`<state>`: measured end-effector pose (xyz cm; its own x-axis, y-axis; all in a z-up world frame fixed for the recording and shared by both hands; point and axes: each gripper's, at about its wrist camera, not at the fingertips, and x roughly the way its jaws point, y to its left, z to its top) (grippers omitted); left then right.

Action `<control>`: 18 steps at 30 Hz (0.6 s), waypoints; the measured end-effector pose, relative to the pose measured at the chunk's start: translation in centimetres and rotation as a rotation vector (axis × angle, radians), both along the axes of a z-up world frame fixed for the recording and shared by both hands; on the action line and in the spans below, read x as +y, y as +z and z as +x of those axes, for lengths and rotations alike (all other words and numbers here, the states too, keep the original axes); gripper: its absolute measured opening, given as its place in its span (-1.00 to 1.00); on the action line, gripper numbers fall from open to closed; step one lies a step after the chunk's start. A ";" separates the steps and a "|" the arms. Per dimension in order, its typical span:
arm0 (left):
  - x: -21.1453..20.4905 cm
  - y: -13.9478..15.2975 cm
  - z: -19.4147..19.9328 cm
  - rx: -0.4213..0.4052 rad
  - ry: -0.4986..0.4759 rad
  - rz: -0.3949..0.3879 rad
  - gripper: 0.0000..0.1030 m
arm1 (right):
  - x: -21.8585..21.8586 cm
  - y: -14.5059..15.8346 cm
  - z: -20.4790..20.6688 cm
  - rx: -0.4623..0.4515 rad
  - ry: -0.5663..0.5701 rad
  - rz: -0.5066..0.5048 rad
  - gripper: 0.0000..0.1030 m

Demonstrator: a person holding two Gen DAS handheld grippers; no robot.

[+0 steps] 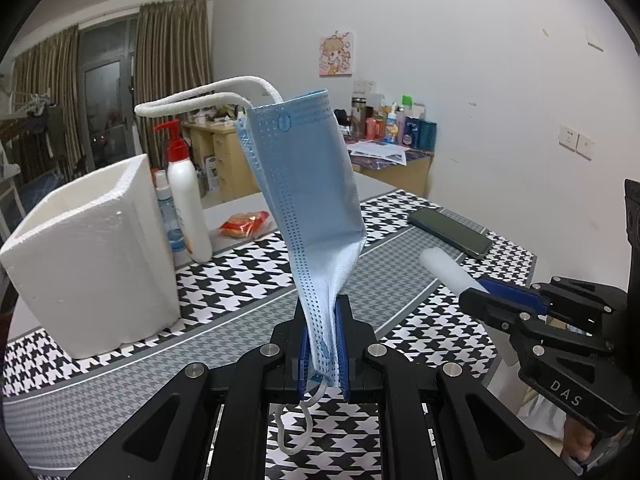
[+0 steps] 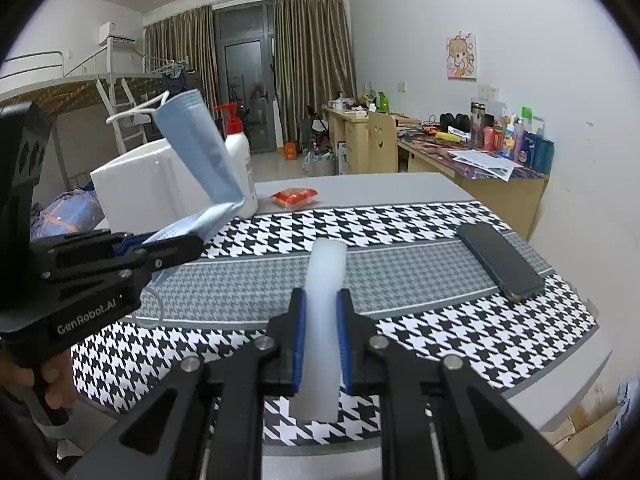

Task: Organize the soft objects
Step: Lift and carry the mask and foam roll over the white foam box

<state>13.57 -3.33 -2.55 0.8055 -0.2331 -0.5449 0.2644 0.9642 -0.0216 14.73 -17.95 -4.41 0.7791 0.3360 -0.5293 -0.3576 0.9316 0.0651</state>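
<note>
A folded blue face mask (image 1: 308, 184) stands up above the table, pinched at its lower end by my left gripper (image 1: 322, 332), which is shut on it. Its white ear loop (image 1: 200, 98) sticks out to the left at the top; another loop hangs below the jaws. The mask (image 2: 200, 148) and left gripper (image 2: 160, 250) also show at the left of the right wrist view. My right gripper (image 2: 322, 336) is shut on a white foam stick (image 2: 326, 276) that points forward. That foam stick (image 1: 446, 270) and right gripper (image 1: 486, 296) appear at the right of the left wrist view.
A white foam box (image 1: 92, 252) stands open at the left on the houndstooth cloth (image 1: 408, 280). Behind it are a white pump bottle (image 1: 186, 200) and a small clear bottle. A red snack packet (image 2: 294, 197) lies further back. A dark phone (image 2: 500, 260) lies at the right.
</note>
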 end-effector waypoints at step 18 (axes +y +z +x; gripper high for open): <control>2.4 2.0 -1.5 -0.051 0.047 0.013 -0.76 | 2.1 1.8 0.4 -0.049 0.052 0.007 -0.64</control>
